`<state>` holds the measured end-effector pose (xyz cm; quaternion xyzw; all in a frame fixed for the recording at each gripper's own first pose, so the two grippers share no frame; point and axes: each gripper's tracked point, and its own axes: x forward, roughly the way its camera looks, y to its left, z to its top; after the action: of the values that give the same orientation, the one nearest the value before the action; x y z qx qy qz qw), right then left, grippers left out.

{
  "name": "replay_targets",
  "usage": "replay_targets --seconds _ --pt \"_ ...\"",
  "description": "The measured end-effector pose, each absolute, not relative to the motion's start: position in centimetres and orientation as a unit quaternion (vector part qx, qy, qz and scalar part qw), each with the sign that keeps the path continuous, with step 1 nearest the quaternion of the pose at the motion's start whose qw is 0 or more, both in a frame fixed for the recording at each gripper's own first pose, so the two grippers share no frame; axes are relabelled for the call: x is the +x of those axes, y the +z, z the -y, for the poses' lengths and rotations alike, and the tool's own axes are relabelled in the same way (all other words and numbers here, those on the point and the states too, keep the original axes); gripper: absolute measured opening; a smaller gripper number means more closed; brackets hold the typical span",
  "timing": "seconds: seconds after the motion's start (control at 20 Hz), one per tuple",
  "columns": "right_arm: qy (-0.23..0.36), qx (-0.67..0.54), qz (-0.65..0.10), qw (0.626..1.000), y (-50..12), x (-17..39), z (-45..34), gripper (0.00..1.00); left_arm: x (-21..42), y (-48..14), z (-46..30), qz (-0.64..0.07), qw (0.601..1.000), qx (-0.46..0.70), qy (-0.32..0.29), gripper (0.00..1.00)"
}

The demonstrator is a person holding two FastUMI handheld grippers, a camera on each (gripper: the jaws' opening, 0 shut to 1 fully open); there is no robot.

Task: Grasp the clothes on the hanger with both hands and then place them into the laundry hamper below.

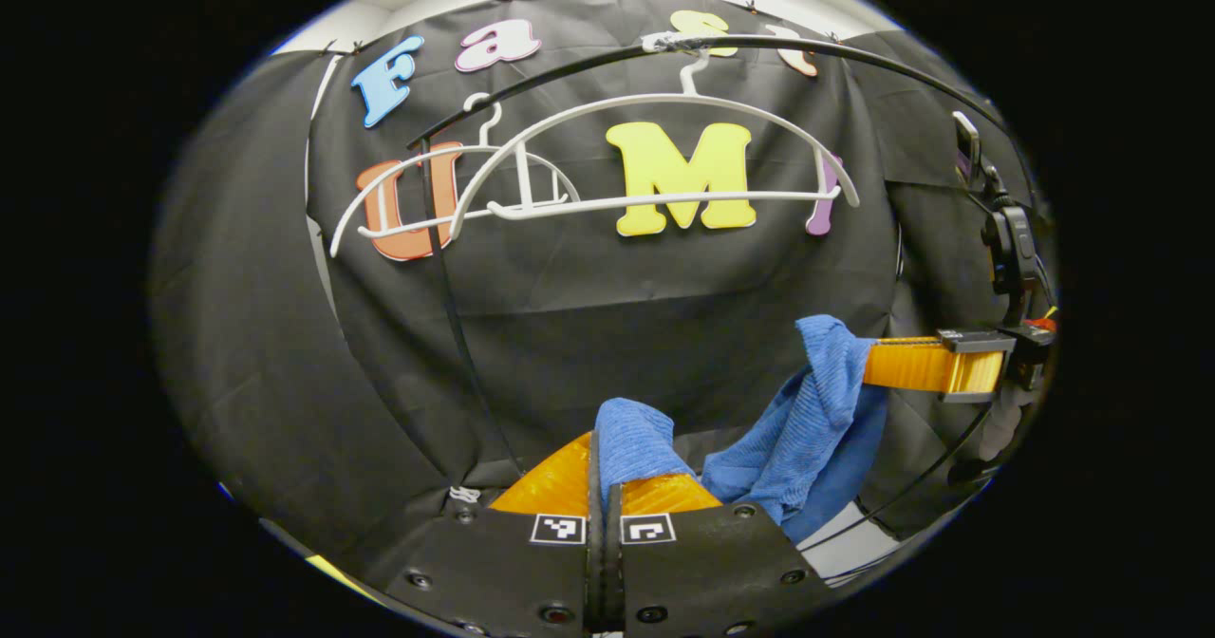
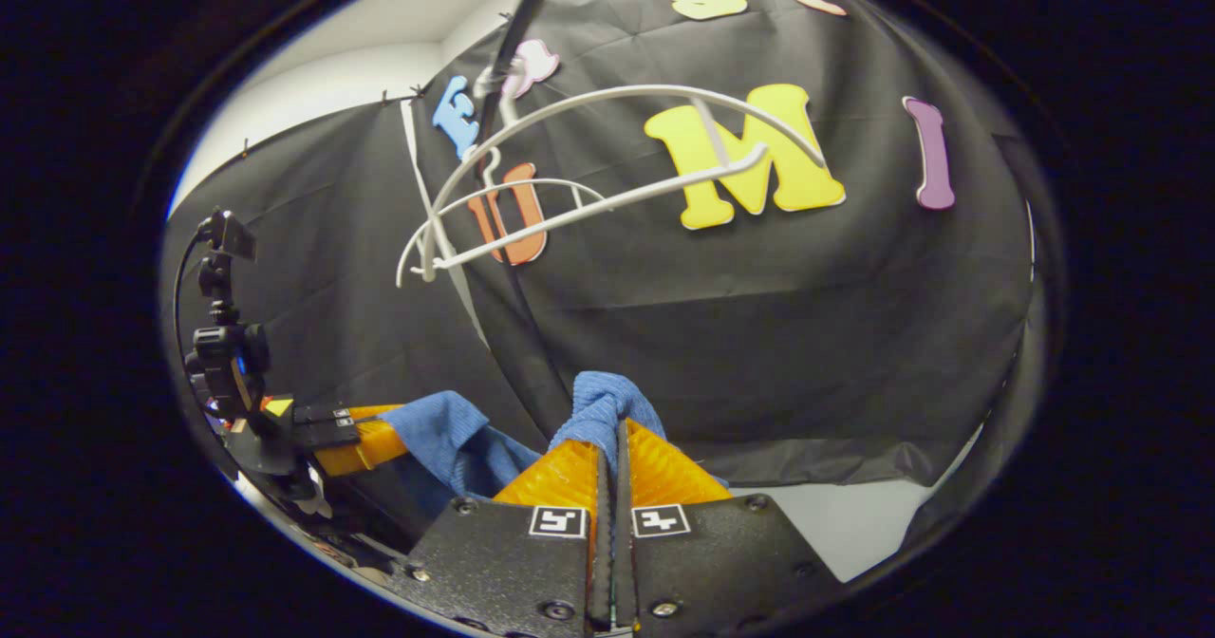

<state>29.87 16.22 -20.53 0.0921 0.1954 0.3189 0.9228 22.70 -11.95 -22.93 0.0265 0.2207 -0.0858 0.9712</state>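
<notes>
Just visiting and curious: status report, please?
Left gripper, right gripper: both shut on blue garment. Garment off white hangers, slung between grippers. Nothing seen in the way.

Black cloth (image 1: 588,315) drapes the booth's wall, creased in folds, with a pale ceiling (image 2: 361,59) above and a pale floor (image 2: 854,524) below.

In the left gripper view, the cloth (image 1: 802,420) hangs between the left gripper (image 1: 607,486) at the bottom and the right gripper (image 1: 925,365) off to the right, one end in each. Two hangers (image 1: 655,144) hang side by side from a rail (image 1: 759,42) above, in front of the booth wall (image 1: 588,296).
</notes>
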Motion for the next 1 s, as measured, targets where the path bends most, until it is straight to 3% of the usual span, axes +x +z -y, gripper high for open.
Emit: replay_targets --seconds 0.2,0.45,0.9,0.95,1.0 --pt "0.345 0.063 -0.194 0.916 -20.3 26.4 -19.9 0.05 21.2 -22.4 11.9 -0.227 0.97 0.017 -0.085 0.0" --pt "0.349 0.042 -0.238 0.906 -24.6 24.3 -22.6 0.05 19.8 -26.2 11.8 -0.255 0.962 0.013 -0.092 0.0" --pt "0.318 -0.006 -0.374 0.871 -37.6 24.5 -23.8 0.05 17.5 -39.9 10.7 -0.376 0.923 -0.027 -0.077 0.0" --pt "0.312 -0.016 -0.388 0.867 -39.3 24.6 -24.2 0.05 17.1 -41.3 10.4 -0.39 0.917 -0.029 -0.072 0.04" --pt "0.303 -0.025 -0.404 0.863 -40.5 24.7 -24.1 0.05 16.7 -42.5 9.9 -0.402 0.912 -0.032 -0.069 0.0"
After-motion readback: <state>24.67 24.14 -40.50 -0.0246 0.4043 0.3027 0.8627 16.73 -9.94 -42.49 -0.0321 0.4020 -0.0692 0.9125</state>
